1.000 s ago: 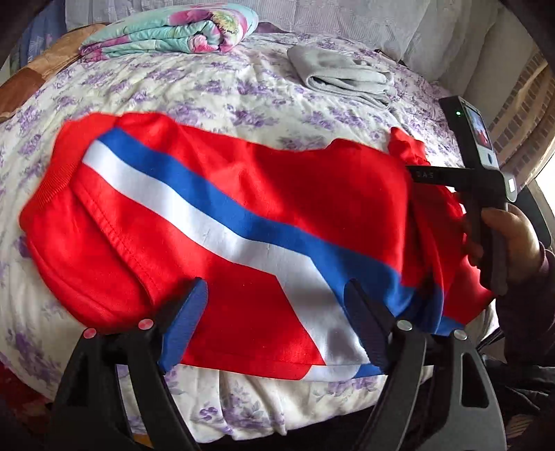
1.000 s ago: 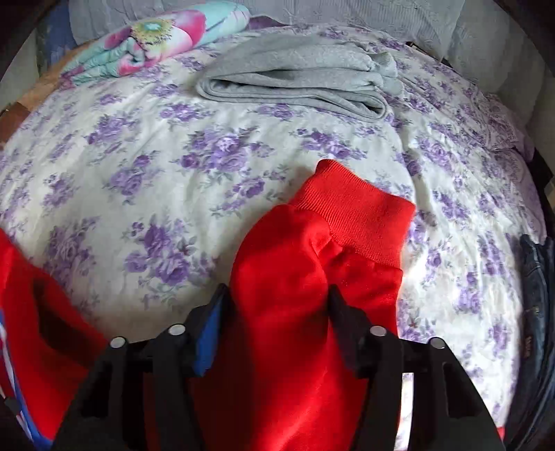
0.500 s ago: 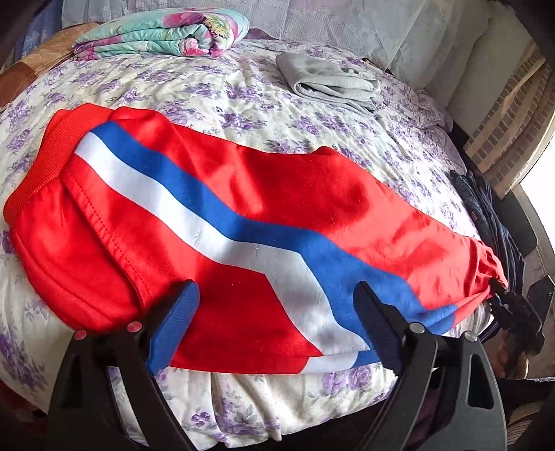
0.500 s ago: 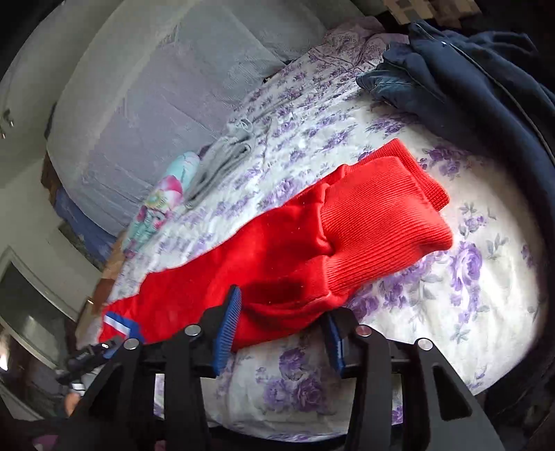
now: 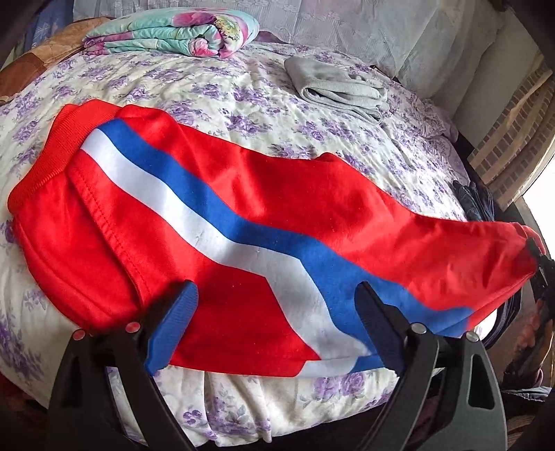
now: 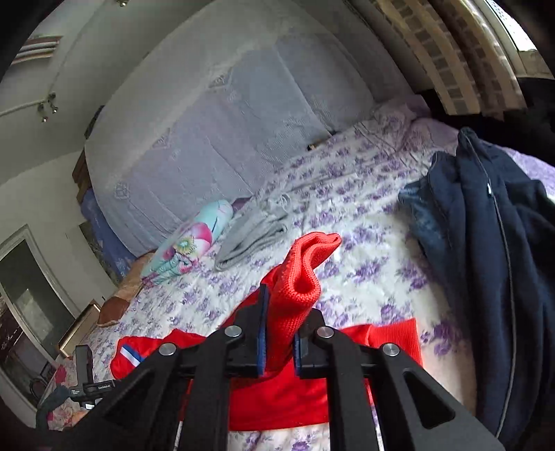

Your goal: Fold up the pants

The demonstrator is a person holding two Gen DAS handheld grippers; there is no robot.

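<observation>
Red pants (image 5: 312,215) with a blue and white stripe lie stretched across the floral bed, waistband at the left. My left gripper (image 5: 274,326) is open, its fingers wide apart just above the pants' near edge. My right gripper (image 6: 279,333) is shut on the red ribbed leg cuff (image 6: 305,270) and holds it raised above the bed; the rest of the pants (image 6: 277,399) lie below it. The right gripper also shows at the far right of the left wrist view (image 5: 541,274), at the leg end.
A folded grey garment (image 5: 340,90) and a rolled floral blanket (image 5: 180,31) lie at the back of the bed (image 5: 242,97). Dark blue clothes (image 6: 492,260) are piled at the bed's right edge. A grey headboard (image 6: 225,138) stands behind.
My right gripper has closed on the leg cuff and lifted it, tilting upward. The leg has been pulled out straight to the right. My left gripper stayed open over the near edge.
</observation>
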